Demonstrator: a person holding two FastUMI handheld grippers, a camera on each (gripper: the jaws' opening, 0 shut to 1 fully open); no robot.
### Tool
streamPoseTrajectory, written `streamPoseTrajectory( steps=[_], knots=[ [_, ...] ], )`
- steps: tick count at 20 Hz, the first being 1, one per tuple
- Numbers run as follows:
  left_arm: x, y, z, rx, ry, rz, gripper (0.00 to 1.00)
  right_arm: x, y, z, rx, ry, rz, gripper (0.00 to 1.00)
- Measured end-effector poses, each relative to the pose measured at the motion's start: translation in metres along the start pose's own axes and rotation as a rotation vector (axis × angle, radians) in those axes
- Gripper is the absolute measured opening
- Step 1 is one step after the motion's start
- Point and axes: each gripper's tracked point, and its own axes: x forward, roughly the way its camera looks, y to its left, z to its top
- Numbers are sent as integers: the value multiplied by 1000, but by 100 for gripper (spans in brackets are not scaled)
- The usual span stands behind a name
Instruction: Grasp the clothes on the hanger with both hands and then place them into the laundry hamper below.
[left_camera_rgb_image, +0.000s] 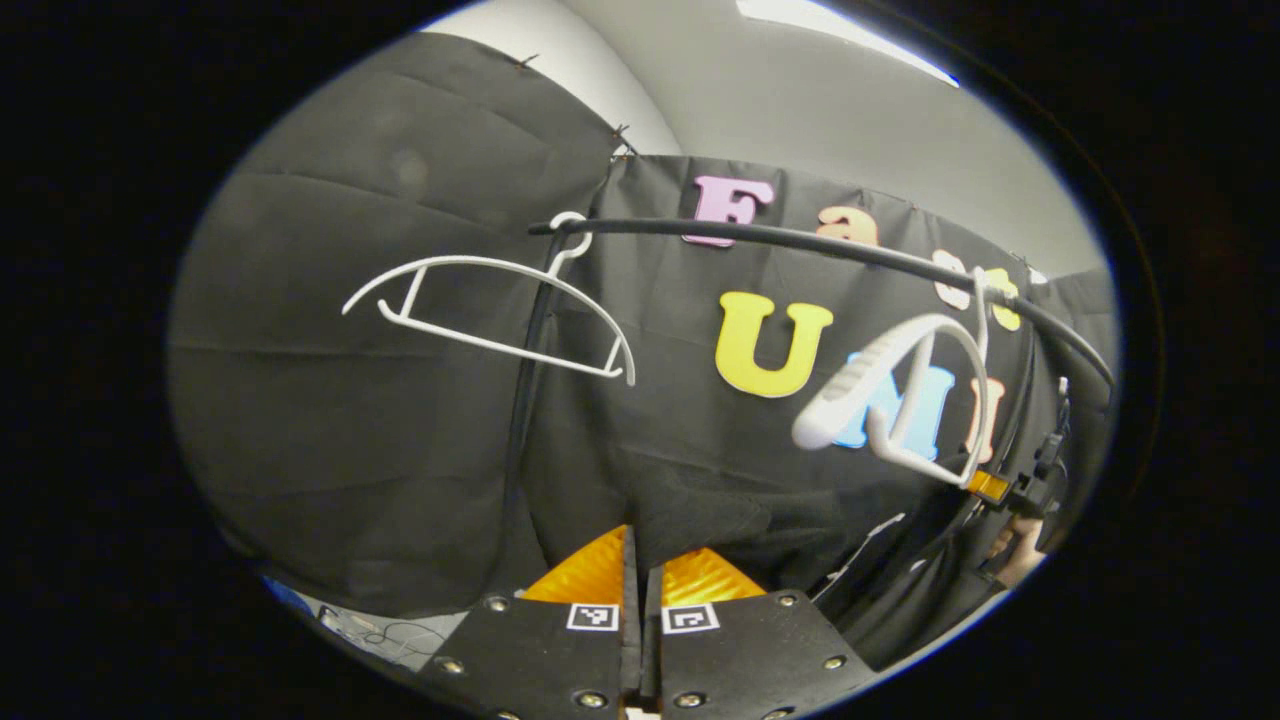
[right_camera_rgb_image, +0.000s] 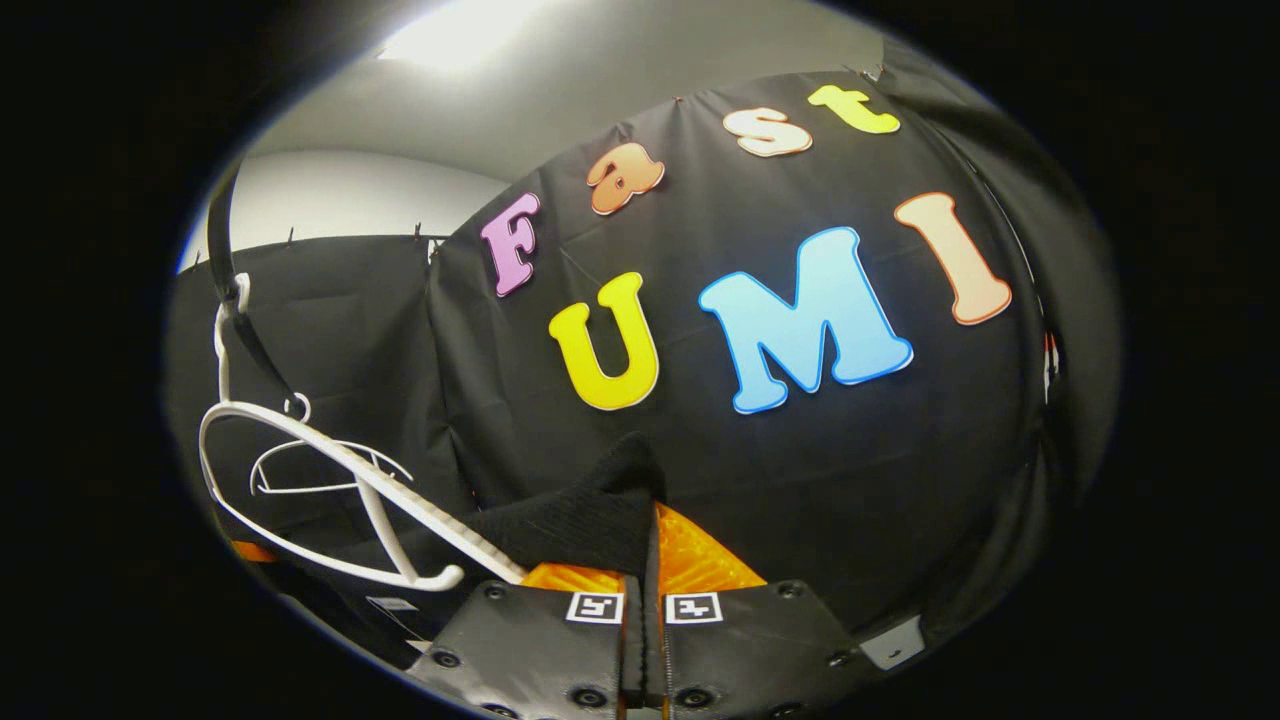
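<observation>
left gripper view: left gripper (left_camera_rgb_image: 641, 585) fingers are seen pressed together, with black garment (left_camera_rgb_image: 700, 520) fabric lying just above the tips; whether cloth is pinched between them cannot be told. a black rail (left_camera_rgb_image: 800, 240) is crossed overhead, two white hangers hung from it: a bare far hanger (left_camera_rgb_image: 490, 320) and a near hanger (left_camera_rgb_image: 900, 400).

right gripper view: right gripper (right_camera_rgb_image: 642, 585) fingers are closed on a fold of the black garment (right_camera_rgb_image: 590, 510), beside the near hanger (right_camera_rgb_image: 340, 490).

No readable text; square coded markers on both grippers' fingers
</observation>
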Motion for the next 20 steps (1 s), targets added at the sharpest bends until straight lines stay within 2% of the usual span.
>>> streamPoseTrajectory(
  steps=[3, 8, 12, 17, 20],
  knots=[
    [-7, -7, -14, -49, -12, 16, 1, -10, -17, -34, 41, 65, -27, 2],
    [-57, -1, -26, -36, -8, 78, 1, -38, -21, -86, 39, 156, -27, 0],
    [-76, 7, -56, -13, 40, 128, 0, -70, -14, -127, 63, 238, -34, 2],
    [-115, 24, -99, 1, 115, 119, 1, -121, -5, -172, 22, 336, -71, 2],
    [-117, 31, -129, 38, 182, 74, 0, -156, 1, -191, 10, 374, -119, 2]
  ],
)
